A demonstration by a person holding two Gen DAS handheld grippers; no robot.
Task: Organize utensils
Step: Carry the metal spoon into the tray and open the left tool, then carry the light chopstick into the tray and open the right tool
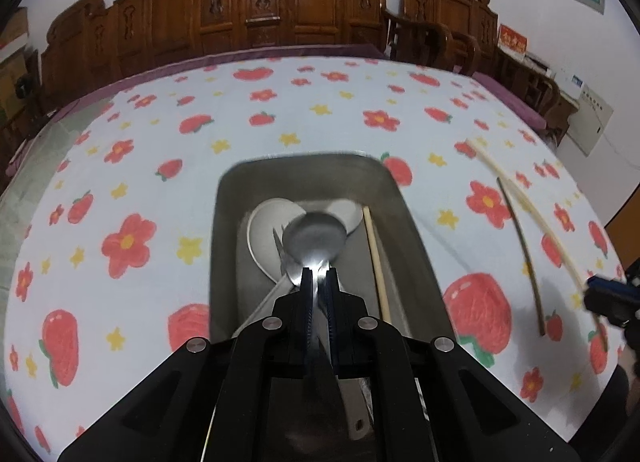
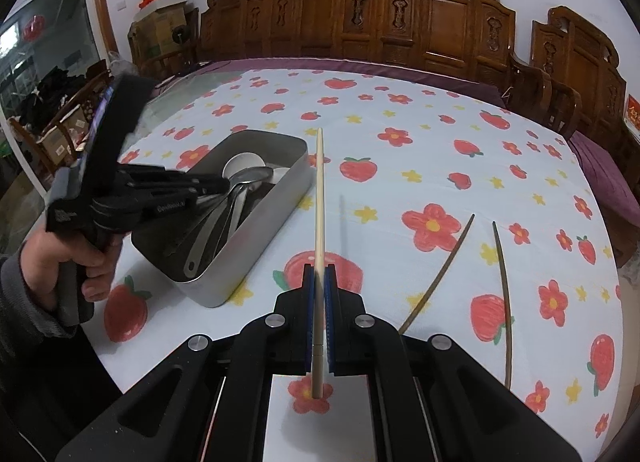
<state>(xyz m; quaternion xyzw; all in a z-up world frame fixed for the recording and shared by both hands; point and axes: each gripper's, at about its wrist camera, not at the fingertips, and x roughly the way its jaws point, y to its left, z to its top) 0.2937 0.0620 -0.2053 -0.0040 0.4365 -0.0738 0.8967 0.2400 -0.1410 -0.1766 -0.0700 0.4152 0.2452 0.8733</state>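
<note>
My left gripper (image 1: 319, 272) is shut on the handle of a metal spoon (image 1: 314, 238), whose bowl hangs over the metal tray (image 1: 224, 242). Inside the tray lie white ceramic spoons (image 1: 264, 230), other metal cutlery and a pale chopstick (image 1: 376, 262). My right gripper (image 2: 319, 274) is shut on a second pale chopstick (image 2: 319, 190), held above the cloth just right of the tray (image 2: 260, 238). In the right wrist view the left gripper (image 2: 224, 184) reaches into the tray with the metal spoon (image 2: 250, 176). Two dark chopsticks (image 2: 440, 270) (image 2: 504, 294) lie on the cloth to the right.
A white cloth with red flowers and strawberries (image 2: 400, 134) covers the table. Carved wooden chairs (image 2: 400, 22) line its far side. A person's hand (image 2: 80, 258) holds the left gripper at the table's near left edge. Boxes (image 2: 164, 2) are stacked at the back left.
</note>
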